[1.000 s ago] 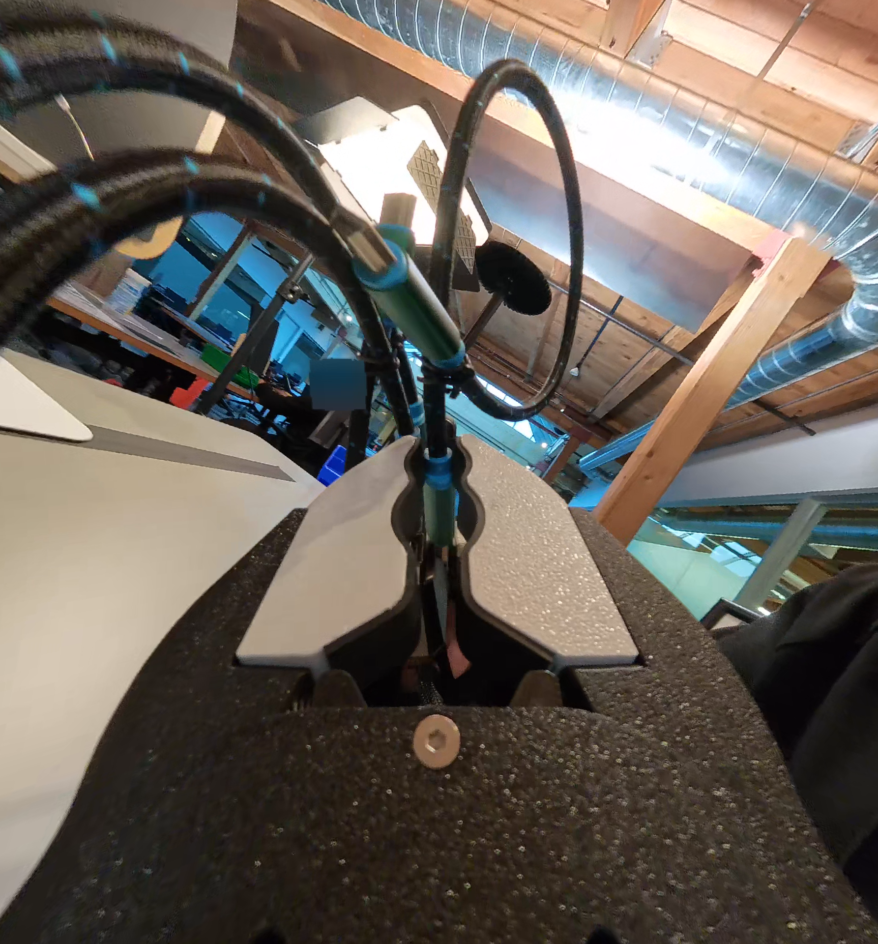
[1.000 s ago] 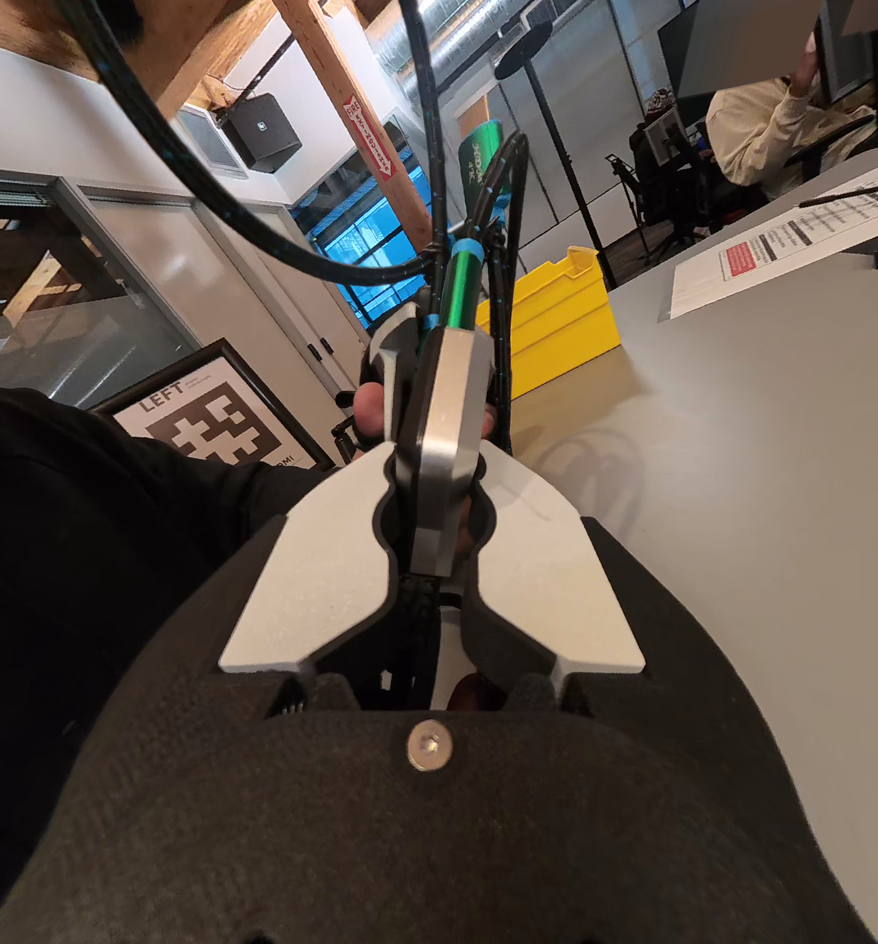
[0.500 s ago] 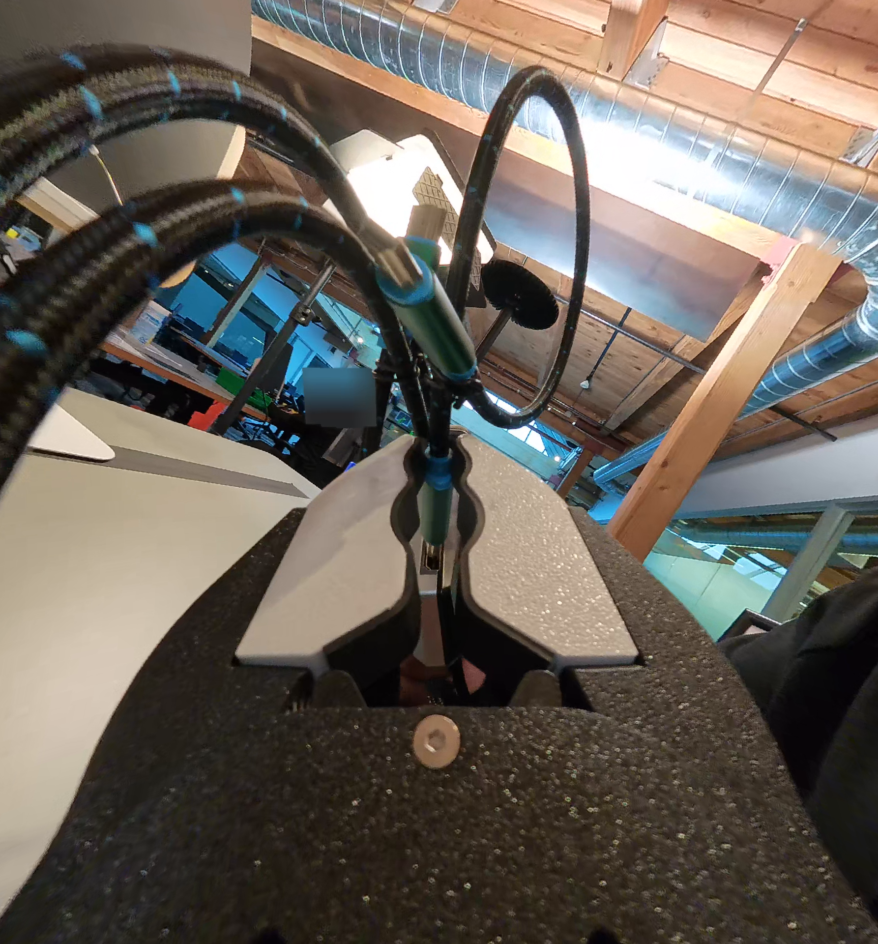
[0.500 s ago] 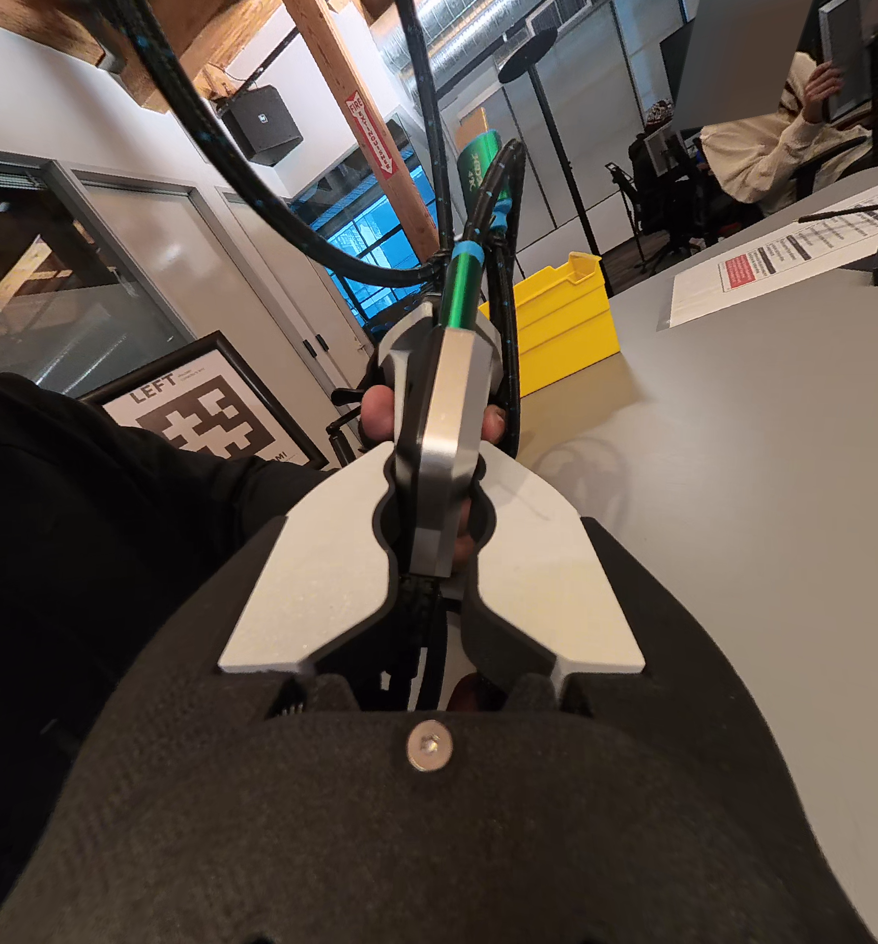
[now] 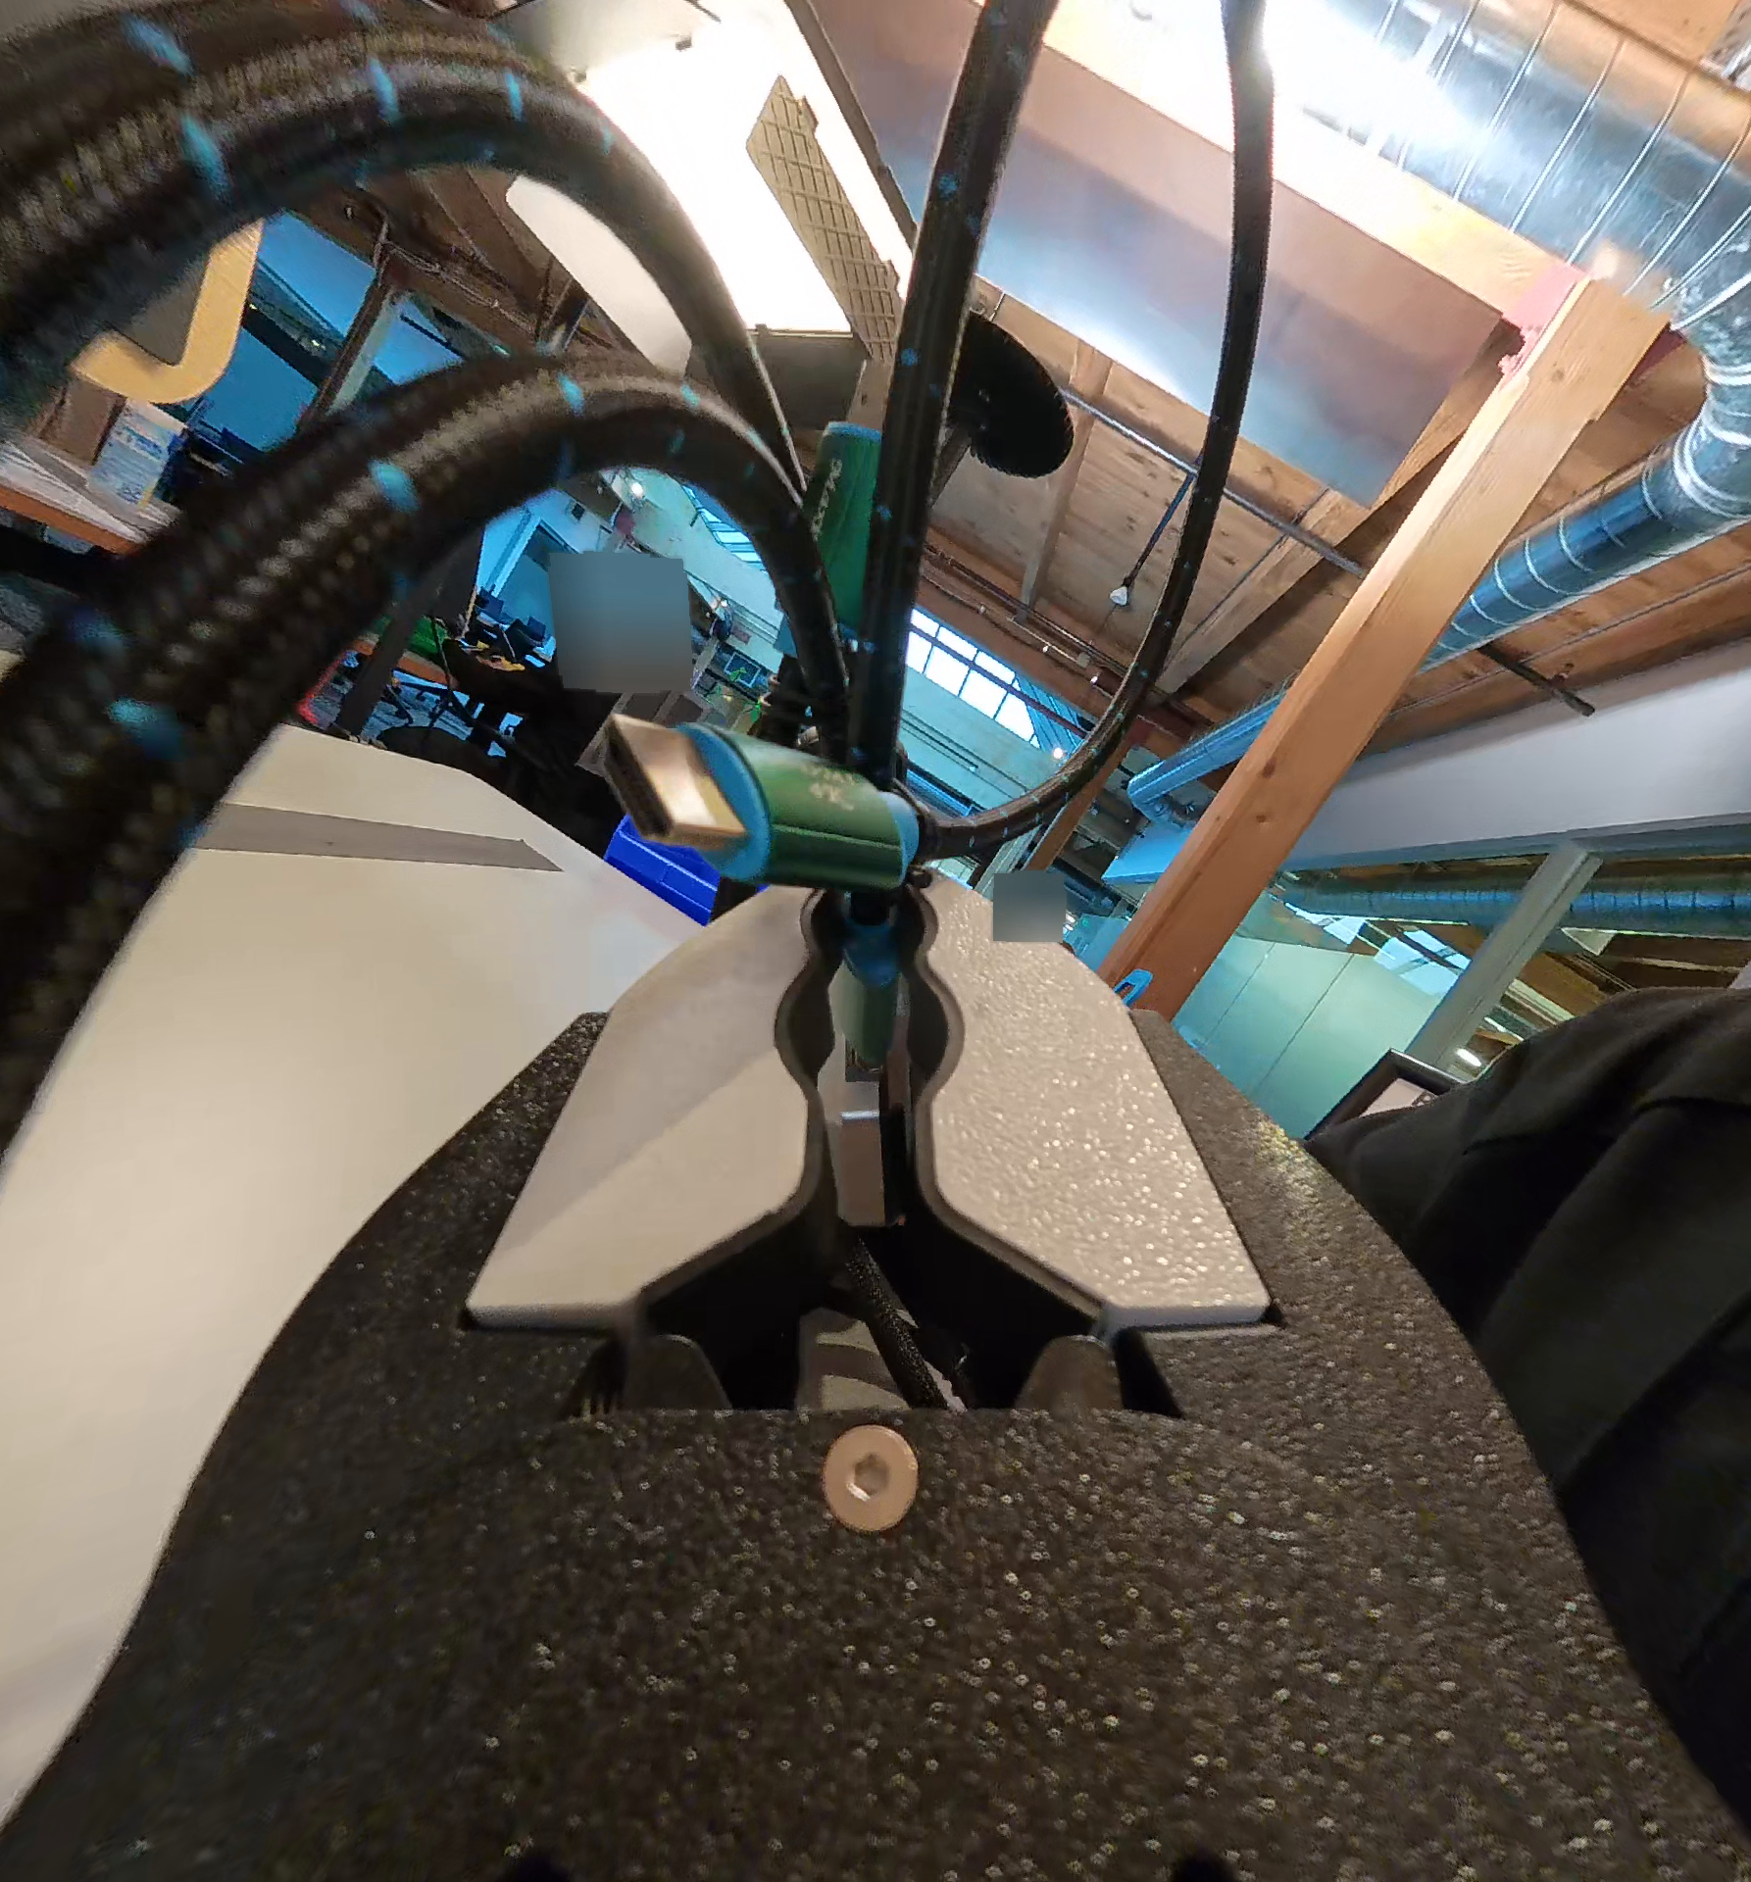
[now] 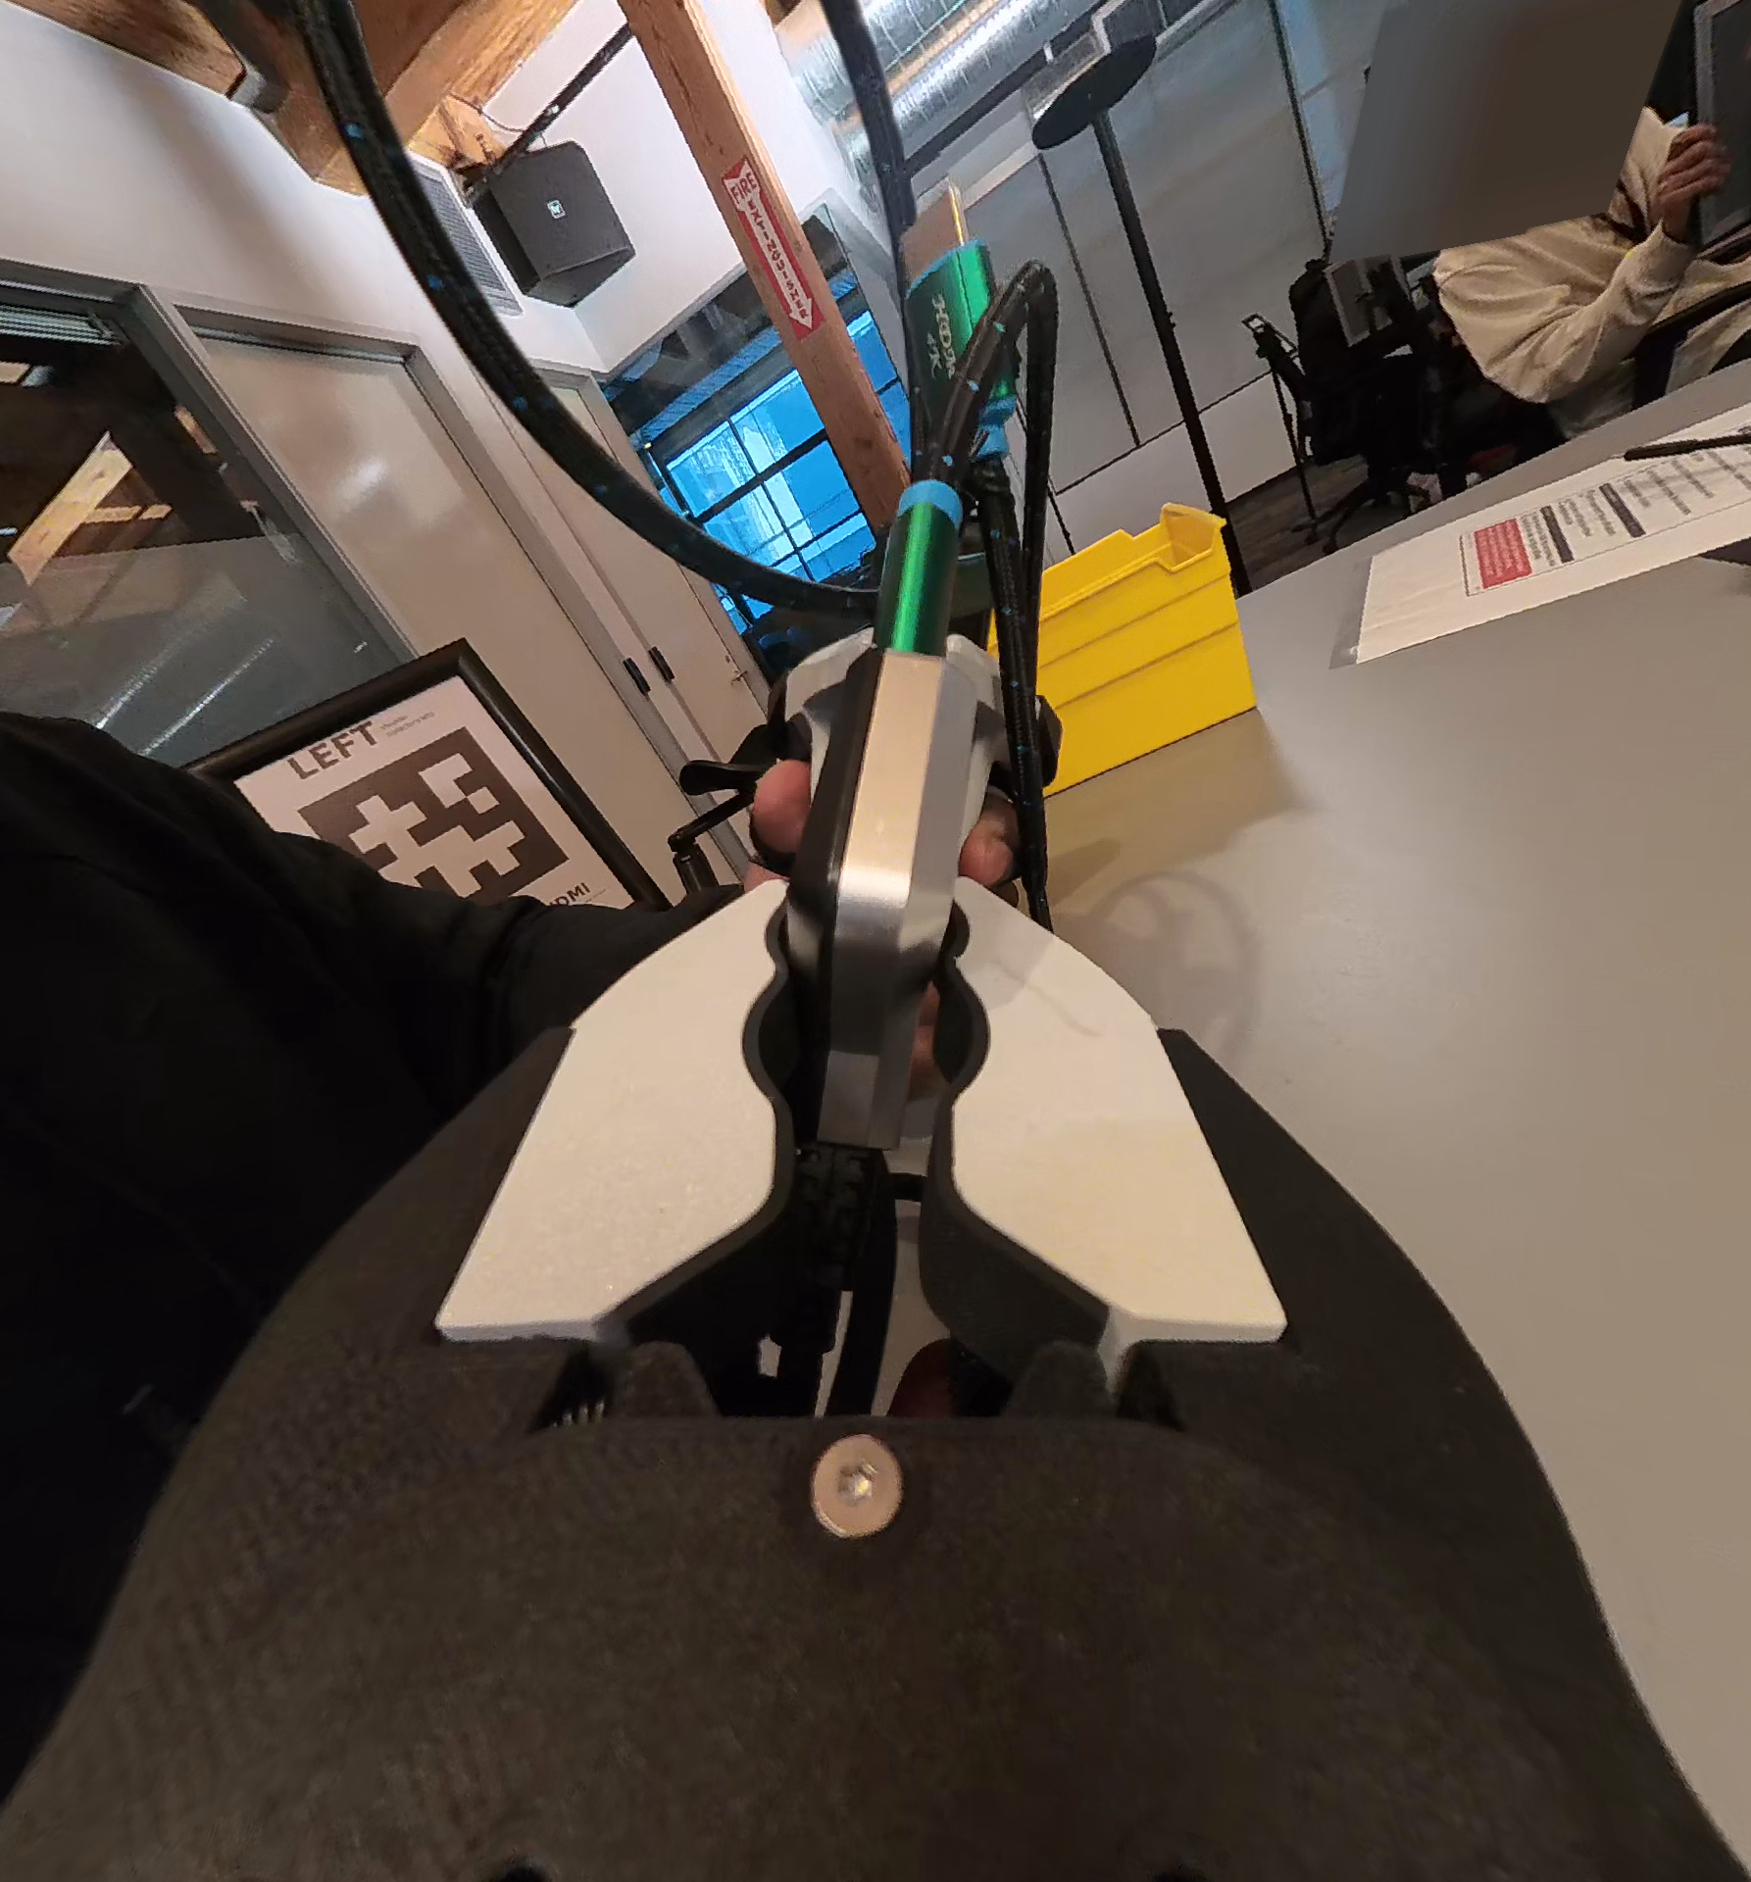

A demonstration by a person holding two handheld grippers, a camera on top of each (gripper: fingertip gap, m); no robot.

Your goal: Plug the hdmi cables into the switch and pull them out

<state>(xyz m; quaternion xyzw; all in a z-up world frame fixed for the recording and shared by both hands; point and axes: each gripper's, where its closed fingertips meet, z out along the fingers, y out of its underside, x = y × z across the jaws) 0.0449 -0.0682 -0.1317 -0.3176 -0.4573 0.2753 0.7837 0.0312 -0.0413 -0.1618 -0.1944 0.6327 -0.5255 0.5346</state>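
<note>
Your left claw [image 5: 866, 978] is pinched on a green plug [image 5: 869, 1003] that sits between its fingertips, and your right claw [image 6: 866, 1008] is pressed onto the silver switch [image 6: 877, 896], holding it edge-up in the air above the grey table [image 6: 1462, 917].

The main risk is the tangle. Several braided cables [image 5: 240, 570] loop close across the left view, and a second plug [image 5: 759, 799] hangs loose just past your left fingertips with its metal tip bare. If you pull now, those loops could snag on the loose plug or on the claw and drag the switch crooked in your right grip. That grip holds only the narrow lower edge of the switch, so a sideways tug may twist it out.

The switch stands with its long axis running away from the right camera, up toward a green plug [image 6: 920, 580] seated at its far end. The loose plug lies roughly level in the left view, tip pointing left.
</note>
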